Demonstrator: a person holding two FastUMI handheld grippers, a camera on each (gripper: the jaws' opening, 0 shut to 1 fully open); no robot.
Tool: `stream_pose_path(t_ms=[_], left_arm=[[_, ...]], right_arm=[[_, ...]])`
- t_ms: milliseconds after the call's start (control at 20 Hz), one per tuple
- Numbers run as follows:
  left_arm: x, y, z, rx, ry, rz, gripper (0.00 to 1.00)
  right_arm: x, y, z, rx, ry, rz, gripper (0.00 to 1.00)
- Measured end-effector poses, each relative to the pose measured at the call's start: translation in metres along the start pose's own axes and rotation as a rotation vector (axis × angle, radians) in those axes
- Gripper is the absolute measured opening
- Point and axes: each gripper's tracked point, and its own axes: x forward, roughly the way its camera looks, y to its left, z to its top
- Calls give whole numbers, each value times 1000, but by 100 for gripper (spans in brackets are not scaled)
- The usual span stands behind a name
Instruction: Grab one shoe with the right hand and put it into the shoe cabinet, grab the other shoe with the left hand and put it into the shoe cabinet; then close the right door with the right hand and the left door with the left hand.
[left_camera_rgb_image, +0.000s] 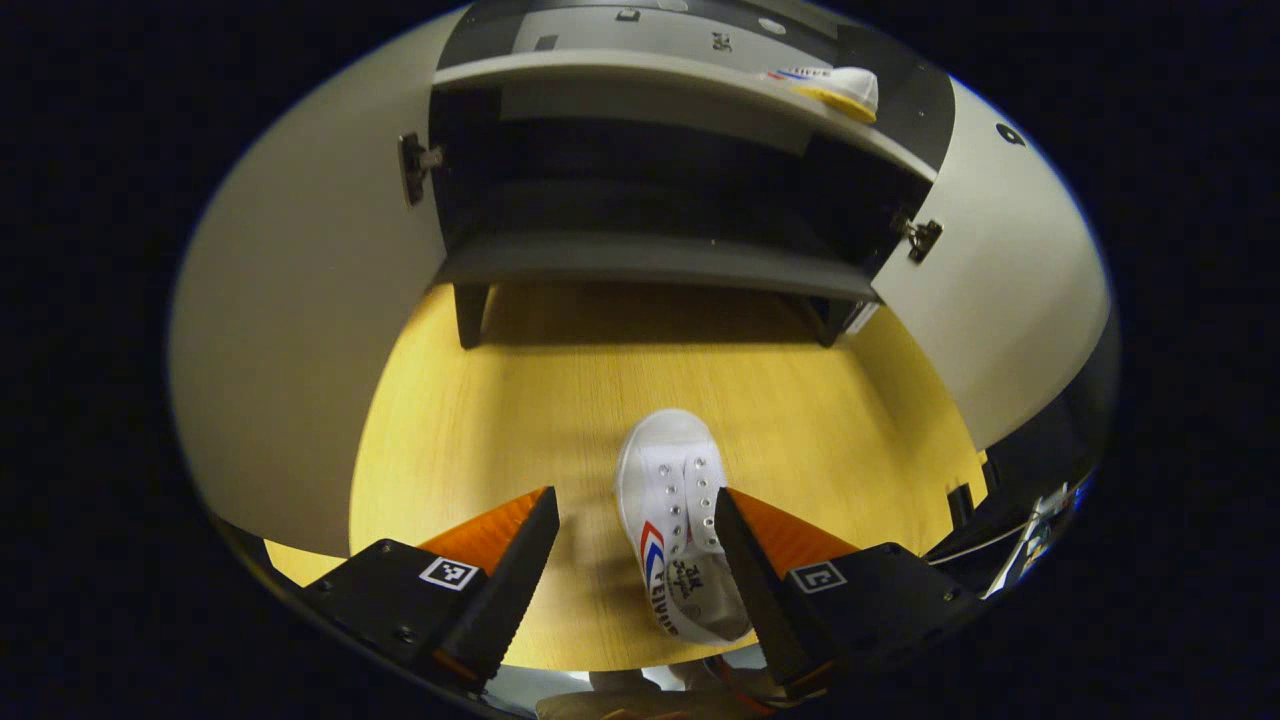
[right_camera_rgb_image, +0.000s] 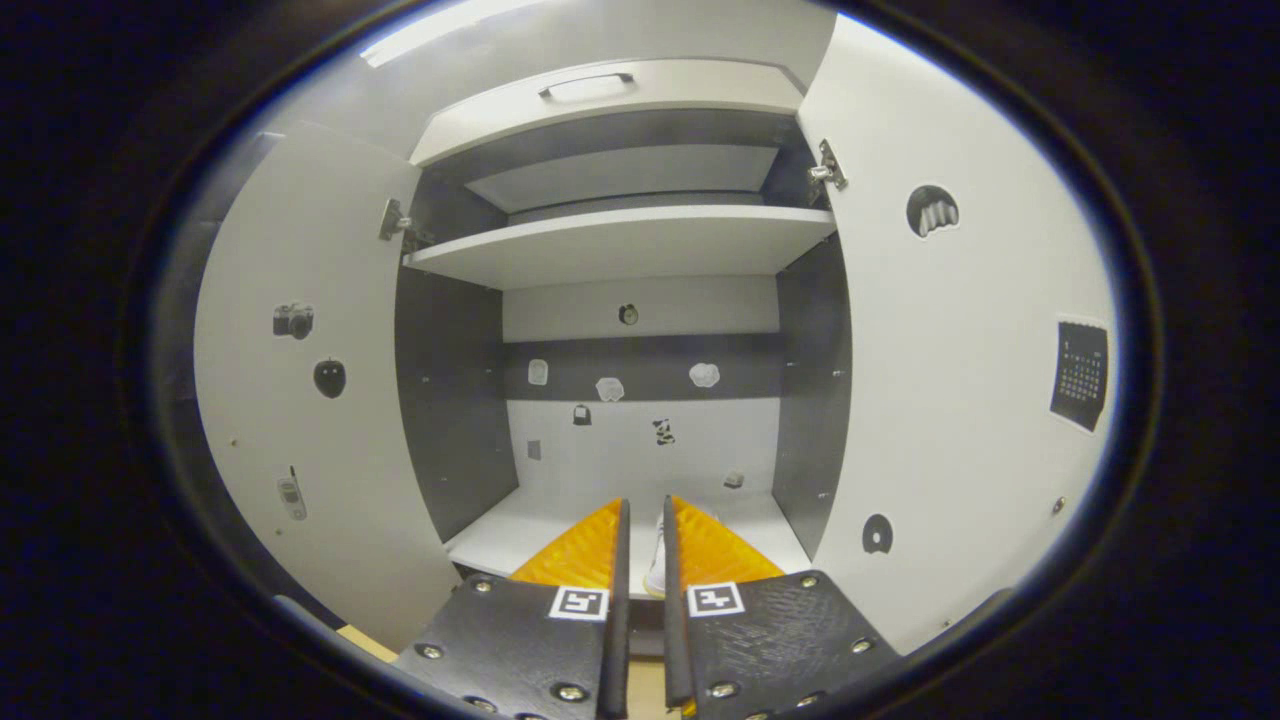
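Note:
A white lace-up shoe lies on the wooden floor, toe toward the shoe cabinet. My left gripper hangs open over it, the shoe between the fingers and close against the right one. The other white shoe rests on a shelf inside the cabinet, at the right. In the right gripper view my right gripper points into the cabinet from outside, fingers nearly together with a thin slot. A sliver of that shoe shows through the slot, lying on the shelf beyond.
Both cabinet doors stand wide open: the left door and the right door, with small stickers on their inner faces. An upper shelf and a drawer front with a handle sit above.

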Motion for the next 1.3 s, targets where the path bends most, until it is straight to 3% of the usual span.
stream_pose_path(t_ms=[300, 650, 750, 800, 1000, 1050, 1100, 1300], left_arm=[[34, -5, -44, 0, 148, -27, 96], [52, 1, -63, 8, 211, 7, 93], [55, 1, -68, -4, 226, 9, 87], [55, -1, -68, -16, 223, -3, 78], [59, -9, -67, -16, 219, -35, 66], [57, -12, -67, -28, 223, -34, 60], [57, -11, -67, -32, 225, -29, 43], [59, -9, -66, -85, 249, -32, 32]], right_arm=[[-8, 3, -1, -11, 0, 1, 14], [-10, 0, -4, -17, 13, 1, 14], [-11, -1, -7, -15, 20, -1, 14], [-11, -2, -7, -12, 22, -2, 15], [-11, -7, -9, -3, 31, -10, 15], [-12, -8, -10, -2, 33, -12, 15], [-12, -9, -10, -2, 35, -14, 15], [-13, -9, -14, -2, 43, -14, 14]])
